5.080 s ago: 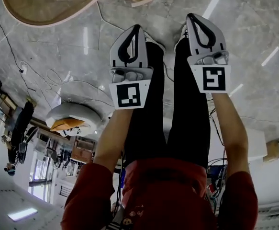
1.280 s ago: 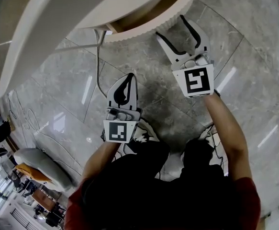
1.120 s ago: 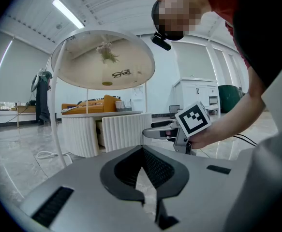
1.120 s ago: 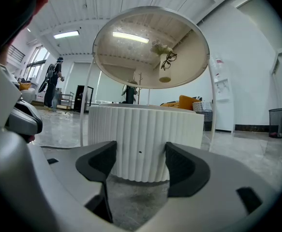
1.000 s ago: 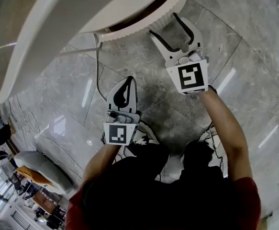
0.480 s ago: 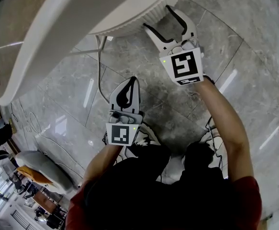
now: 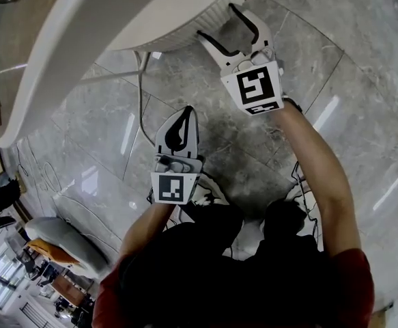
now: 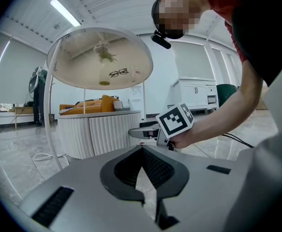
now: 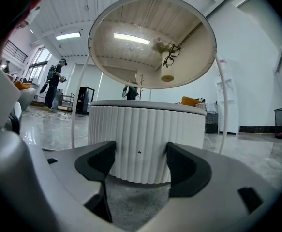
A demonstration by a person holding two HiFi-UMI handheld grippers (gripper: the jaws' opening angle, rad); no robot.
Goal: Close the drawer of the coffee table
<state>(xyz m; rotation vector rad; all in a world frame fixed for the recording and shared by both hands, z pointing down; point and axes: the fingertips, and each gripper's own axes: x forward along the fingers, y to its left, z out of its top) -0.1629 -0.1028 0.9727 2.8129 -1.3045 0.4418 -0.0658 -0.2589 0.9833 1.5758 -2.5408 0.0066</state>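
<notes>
The coffee table's ribbed white drawer front curves under the big round top. My right gripper is open, with its fingertips up against that ribbed wall. In the right gripper view the ribbed drum fills the gap between the right gripper's spread jaws, and no dark gap or drawer interior shows. My left gripper is shut on nothing and hangs lower, over the floor and away from the table. In the left gripper view my left gripper points at the drum and at the right gripper.
A white cable and a thin table leg run over the grey marble floor. The person's legs and shoes are right below the grippers. A sofa lies far left; a white cabinet stands behind.
My right gripper has moved up and left against the ribbed drawer front, which slid in under the table top; the brown interior no longer shows. The left gripper has stayed shut and barely moved.
</notes>
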